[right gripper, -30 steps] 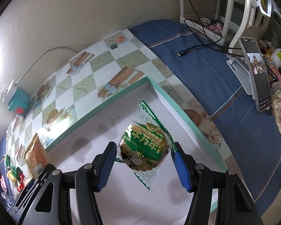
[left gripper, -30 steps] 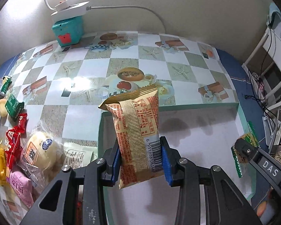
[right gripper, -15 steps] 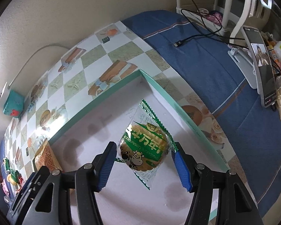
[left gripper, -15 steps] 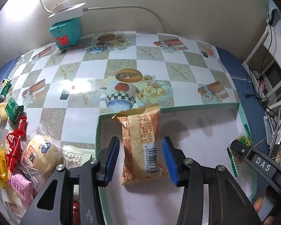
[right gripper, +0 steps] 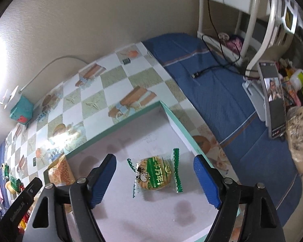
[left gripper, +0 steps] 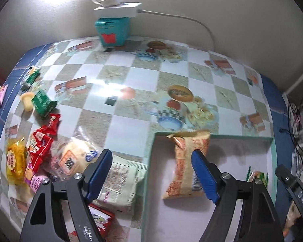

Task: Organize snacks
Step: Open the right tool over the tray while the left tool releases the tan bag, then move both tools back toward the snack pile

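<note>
The left gripper (left gripper: 151, 173) is opening, its pads clear of the orange snack packet (left gripper: 184, 165) lying in the far left corner of the green-rimmed tray (left gripper: 149, 171). The right gripper (right gripper: 154, 179) is opening around the green cookie packet (right gripper: 156, 174), which lies released near the tray's right edge.

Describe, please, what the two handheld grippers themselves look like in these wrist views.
Both match: the left gripper and right gripper each have two matte black angular arms with triangular cut-outs and silver round bolts at the pivots. Each finger ends in a blue ribbed pad. White lettering marks the side of each gripper where it shows in the other's view. No cables or sleeves are visible.
</note>
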The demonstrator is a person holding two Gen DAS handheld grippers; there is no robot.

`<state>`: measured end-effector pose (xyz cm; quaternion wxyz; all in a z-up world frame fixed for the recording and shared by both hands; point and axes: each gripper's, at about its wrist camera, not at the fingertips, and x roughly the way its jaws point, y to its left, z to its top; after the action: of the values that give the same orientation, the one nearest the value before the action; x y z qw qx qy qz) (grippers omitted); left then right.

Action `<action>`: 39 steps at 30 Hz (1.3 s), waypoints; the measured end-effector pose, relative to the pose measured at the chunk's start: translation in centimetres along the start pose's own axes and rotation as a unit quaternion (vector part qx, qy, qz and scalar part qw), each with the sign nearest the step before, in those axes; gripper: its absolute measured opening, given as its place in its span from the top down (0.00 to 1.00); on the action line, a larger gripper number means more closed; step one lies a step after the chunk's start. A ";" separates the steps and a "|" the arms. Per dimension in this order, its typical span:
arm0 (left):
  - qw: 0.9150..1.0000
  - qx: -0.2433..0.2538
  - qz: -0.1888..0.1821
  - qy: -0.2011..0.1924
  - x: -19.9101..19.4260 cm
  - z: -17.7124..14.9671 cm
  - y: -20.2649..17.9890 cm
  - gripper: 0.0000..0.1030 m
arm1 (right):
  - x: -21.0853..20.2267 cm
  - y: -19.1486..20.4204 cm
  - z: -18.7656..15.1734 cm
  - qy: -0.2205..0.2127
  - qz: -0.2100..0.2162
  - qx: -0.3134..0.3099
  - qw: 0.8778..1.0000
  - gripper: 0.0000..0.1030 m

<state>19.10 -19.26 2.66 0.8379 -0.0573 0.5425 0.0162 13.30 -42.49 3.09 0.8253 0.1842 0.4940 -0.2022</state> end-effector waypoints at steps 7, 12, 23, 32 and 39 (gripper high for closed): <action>0.998 -0.043 0.035 -0.002 0.0 0.5 2.6 0.09 | -0.9 1.4 -0.2 -0.009 -0.007 -0.025 1.000 0.10; 0.997 -0.073 0.040 0.005 0.2 0.7 4.4 0.08 | -1.0 2.8 -0.5 -0.006 0.003 -0.033 0.999 0.05; 0.985 -0.160 0.058 0.015 -0.7 0.7 10.3 0.06 | -1.7 7.8 -2.2 0.003 0.024 -0.085 0.996 0.02; 0.974 -0.217 0.063 -0.003 -3.3 0.3 15.3 0.05 | -3.8 12.3 -4.3 0.007 0.058 -0.120 0.991 0.00; 0.968 -0.241 0.062 -0.010 -5.2 -0.7 18.7 0.05 | -6.2 15.6 -6.0 -0.004 0.063 -0.156 0.986 0.00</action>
<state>14.69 -0.57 5.62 0.8021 -0.2237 0.5166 0.1992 14.22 -25.25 7.52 0.8571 0.0833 0.5035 -0.0707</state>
